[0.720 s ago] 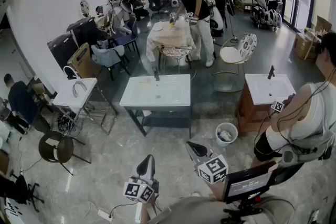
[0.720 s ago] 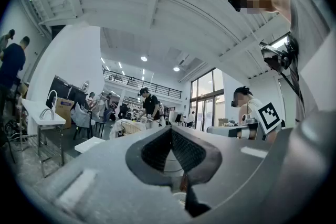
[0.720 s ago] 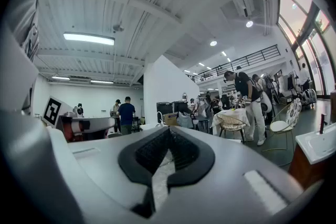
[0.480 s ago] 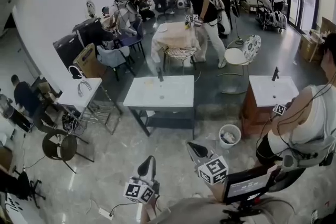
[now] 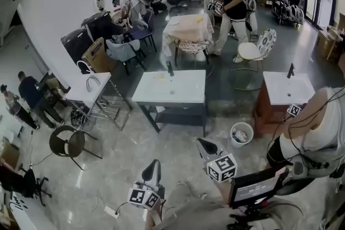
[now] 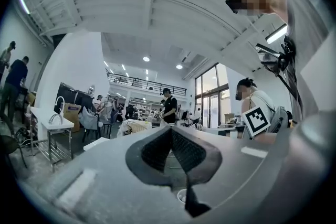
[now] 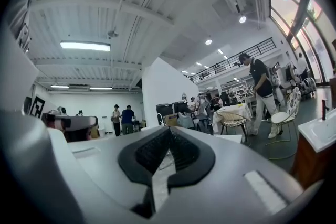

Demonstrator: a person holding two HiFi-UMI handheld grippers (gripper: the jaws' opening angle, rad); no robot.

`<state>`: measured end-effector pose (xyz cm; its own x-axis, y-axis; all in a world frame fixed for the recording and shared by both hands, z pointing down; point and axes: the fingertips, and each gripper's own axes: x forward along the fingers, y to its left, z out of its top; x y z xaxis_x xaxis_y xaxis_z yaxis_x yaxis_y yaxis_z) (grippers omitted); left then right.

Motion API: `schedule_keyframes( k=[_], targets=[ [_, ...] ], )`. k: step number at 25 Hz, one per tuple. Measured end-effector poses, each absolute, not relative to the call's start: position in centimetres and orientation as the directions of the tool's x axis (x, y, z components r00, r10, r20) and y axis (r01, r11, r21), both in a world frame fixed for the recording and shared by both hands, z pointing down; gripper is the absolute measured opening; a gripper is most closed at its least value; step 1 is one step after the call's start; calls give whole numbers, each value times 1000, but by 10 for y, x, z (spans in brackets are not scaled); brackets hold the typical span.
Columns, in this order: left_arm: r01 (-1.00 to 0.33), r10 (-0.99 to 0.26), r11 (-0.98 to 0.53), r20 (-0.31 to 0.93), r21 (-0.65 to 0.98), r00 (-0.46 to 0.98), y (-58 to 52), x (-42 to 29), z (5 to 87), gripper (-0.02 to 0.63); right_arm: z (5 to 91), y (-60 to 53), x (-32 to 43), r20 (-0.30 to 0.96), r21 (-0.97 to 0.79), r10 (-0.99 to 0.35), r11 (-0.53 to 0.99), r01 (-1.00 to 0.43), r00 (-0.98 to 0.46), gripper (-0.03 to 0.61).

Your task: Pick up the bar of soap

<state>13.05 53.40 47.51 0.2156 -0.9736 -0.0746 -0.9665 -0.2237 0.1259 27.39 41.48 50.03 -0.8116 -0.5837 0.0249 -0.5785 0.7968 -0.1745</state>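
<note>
A white sink top (image 5: 183, 93) on a dark frame stands in the middle of the floor, with a black tap (image 5: 170, 68) at its back edge. A small pale yellowish patch (image 5: 159, 77) next to the tap may be the bar of soap; it is too small to tell. My left gripper (image 5: 154, 163) is at the bottom of the head view, well short of the sink, its jaws shut and empty (image 6: 170, 128). My right gripper (image 5: 201, 142) is beside it, pads meeting at the tips with nothing between them (image 7: 169, 129). Both point level toward the sink.
A second white sink (image 5: 288, 89) on a wooden cabinet stands at the right, with a white bucket (image 5: 241, 133) on the floor beside it. A person (image 5: 315, 132) stands close at the right. A wire-frame table (image 5: 89, 90) and a round stool (image 5: 67, 143) are at the left. Several people stand at the back.
The sink table and the room have slid lower and to the right in the head view and look a little nearer. Both grippers keep their places at the bottom, still shut.
</note>
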Motion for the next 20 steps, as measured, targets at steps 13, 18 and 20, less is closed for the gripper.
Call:
schedule_keyframes(
  k=[13,18,20],
  targets=[
    [-958,-969,-238,-104,157,224,471,96,464,-3,504,370,233,42,-143,-563,814,-563,-825,-1],
    [-944,-960,-268,-134,190,246,430,60,477,-3,505,335,202,58,-120,-581,803,-584,-812,0],
    [-937,-954,-288,-141,200,264,411,45,482,-3,508,320,189,67,-113,-591,796,-594,-804,0]
  ],
)
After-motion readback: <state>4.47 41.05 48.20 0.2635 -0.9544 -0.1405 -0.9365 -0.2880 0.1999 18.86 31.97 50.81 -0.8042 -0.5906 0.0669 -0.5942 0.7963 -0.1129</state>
